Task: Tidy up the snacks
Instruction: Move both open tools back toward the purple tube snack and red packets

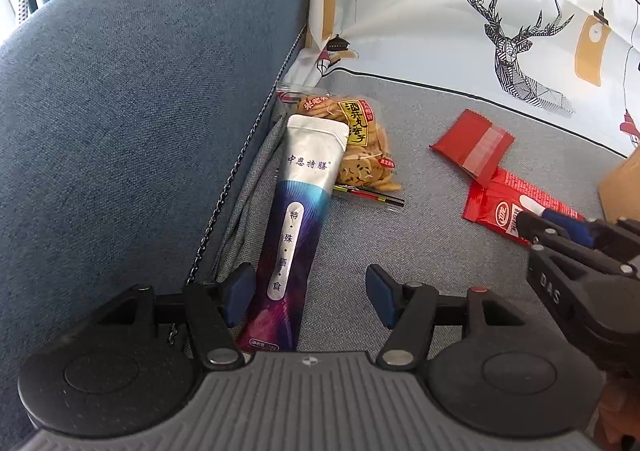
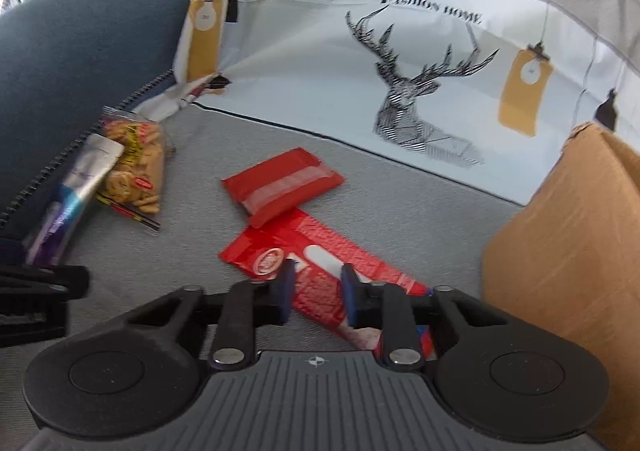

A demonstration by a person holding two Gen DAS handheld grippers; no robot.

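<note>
A long silver-and-purple snack pouch [image 1: 296, 211] lies on the grey sofa seat beside the blue cushion. My left gripper [image 1: 310, 295] is open with its blue pads either side of the pouch's near end. A clear bag of crackers [image 1: 360, 143] lies just beyond the pouch. A small red packet [image 2: 282, 185] lies mid-seat, partly on a long red wafer pack [image 2: 320, 283]. My right gripper [image 2: 318, 293] sits over that wafer pack, jaws partly closed around it with a gap on each side. The pouch [image 2: 76, 191] and crackers [image 2: 136, 167] also show in the right wrist view.
A blue cushion [image 1: 140, 111] borders the left. A white cover with a deer print [image 2: 420, 99] hangs at the back. A brown cardboard box [image 2: 568, 251] stands at the right. The right gripper shows in the left wrist view [image 1: 568, 247].
</note>
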